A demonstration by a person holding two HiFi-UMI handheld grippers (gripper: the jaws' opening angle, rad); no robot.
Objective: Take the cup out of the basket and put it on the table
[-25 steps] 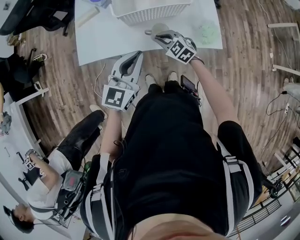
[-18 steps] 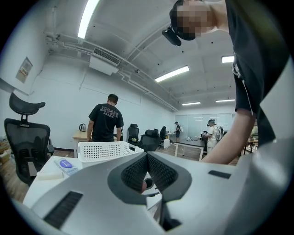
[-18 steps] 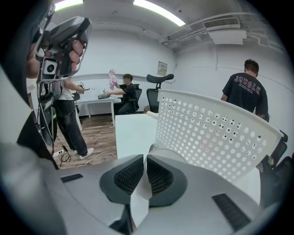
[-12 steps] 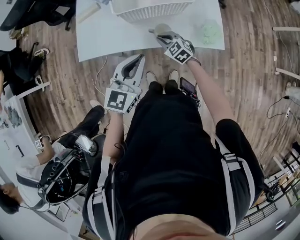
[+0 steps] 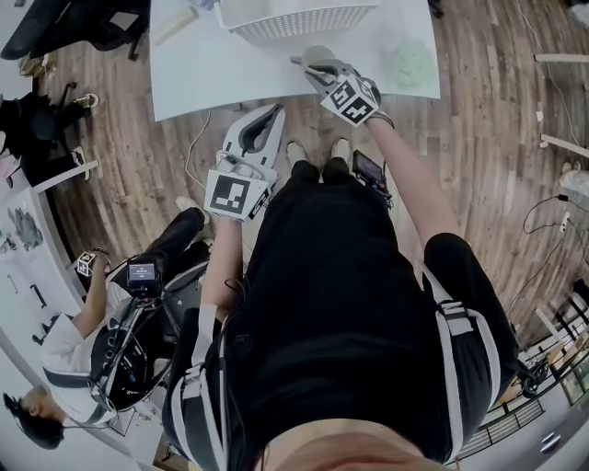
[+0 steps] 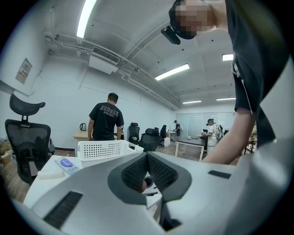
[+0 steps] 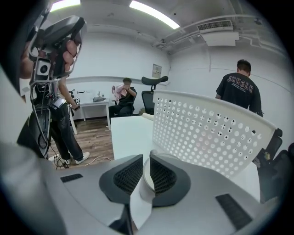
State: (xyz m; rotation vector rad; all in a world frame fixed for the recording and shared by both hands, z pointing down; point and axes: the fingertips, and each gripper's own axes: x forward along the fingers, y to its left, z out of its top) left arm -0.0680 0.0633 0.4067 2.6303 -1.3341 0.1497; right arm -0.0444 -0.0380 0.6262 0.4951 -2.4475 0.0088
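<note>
I'm pinching the upright, mouth-up cup (image 7: 147,178) by its wall with my right gripper (image 7: 146,159), whose jaws have just been easing apart. My left gripper (image 6: 146,157) is hanging closed and empty.

There's the basket (image 7: 206,133): white perforated plastic, faintly glossy. The table (image 5: 221,74) has a smooth, matt white top, and the floor (image 5: 479,138) is wood-grain planks. The cup (image 7: 143,186) is pale and smooth, possibly paper. The left gripper (image 6: 147,156) shows a matt grey plastic shell and dark ribbed pads (image 6: 133,173).

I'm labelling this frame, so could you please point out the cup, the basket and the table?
cup (image 5: 315,53), head view, its visible side.
basket (image 5: 294,20), head view, its perforated near wall.
table (image 5: 221,78), head view, bare top left of cup.
</note>
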